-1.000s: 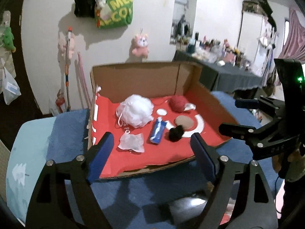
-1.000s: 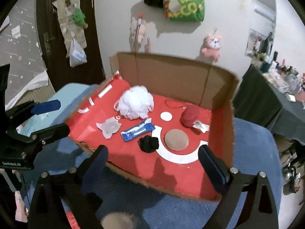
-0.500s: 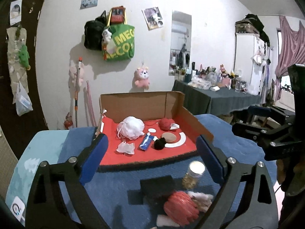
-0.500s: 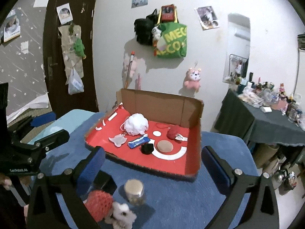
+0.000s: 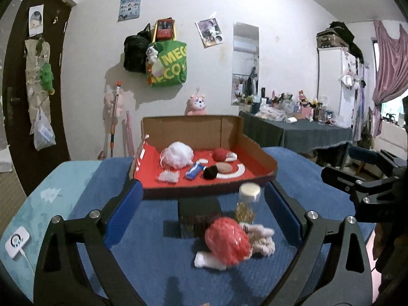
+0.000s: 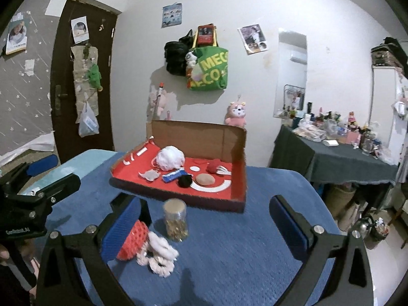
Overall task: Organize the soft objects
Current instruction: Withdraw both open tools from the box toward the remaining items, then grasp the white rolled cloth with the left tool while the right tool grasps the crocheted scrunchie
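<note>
Red knitted ball (image 5: 227, 240) lies on the blue cloth (image 5: 153, 229) between the wide-spread, empty left gripper (image 5: 201, 214) fingers; right gripper (image 6: 207, 225) also gapes, ball beside its left finger.

White wall (image 5: 280, 38) with green bag (image 5: 169, 67), mirror (image 5: 245, 63); dark door (image 6: 81, 89) left; cluttered side table (image 5: 306, 130), pink curtain (image 5: 390, 68) right.

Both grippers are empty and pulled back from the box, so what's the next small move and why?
Probably ease the left gripper forward and down over the red mesh ball. It lies outside the cardboard box on the blue cloth, close ahead between the open jaws, nothing held.
</note>
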Demonstrator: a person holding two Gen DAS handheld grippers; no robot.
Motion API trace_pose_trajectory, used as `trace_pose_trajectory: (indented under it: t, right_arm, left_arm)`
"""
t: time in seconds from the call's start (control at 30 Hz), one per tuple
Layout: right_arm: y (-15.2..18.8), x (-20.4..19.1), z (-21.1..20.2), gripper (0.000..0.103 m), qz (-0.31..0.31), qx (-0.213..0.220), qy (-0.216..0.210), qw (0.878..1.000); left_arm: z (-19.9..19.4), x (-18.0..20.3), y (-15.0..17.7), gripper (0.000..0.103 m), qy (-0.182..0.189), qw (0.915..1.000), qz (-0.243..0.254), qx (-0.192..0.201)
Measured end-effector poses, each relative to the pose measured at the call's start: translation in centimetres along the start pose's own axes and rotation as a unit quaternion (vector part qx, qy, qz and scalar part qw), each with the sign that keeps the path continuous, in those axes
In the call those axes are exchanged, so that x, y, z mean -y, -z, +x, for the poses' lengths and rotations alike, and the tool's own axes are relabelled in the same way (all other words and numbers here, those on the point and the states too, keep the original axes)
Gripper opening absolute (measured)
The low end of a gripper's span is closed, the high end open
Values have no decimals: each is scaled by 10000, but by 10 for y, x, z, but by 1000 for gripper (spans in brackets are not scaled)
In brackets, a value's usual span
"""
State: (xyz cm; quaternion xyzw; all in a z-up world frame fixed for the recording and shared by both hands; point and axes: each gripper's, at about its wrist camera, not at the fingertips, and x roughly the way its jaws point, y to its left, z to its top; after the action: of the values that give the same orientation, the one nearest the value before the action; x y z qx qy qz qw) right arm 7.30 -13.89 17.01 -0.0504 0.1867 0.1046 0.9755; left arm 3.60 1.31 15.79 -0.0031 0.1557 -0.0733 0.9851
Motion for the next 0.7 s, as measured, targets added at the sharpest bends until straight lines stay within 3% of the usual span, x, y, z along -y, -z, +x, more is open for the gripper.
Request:
trace_pose_trajectory:
  t: [0.27, 0.7]
  right_arm:
    - [41, -4, 4, 103, 113, -63, 76, 9999]
    - [89, -10, 41, 103, 180, -905, -113, 9957]
  left_arm:
    - [9, 2, 42, 97, -104, 9990, -164, -393]
    - [31, -1, 86, 97, -188, 9934, -295, -1089]
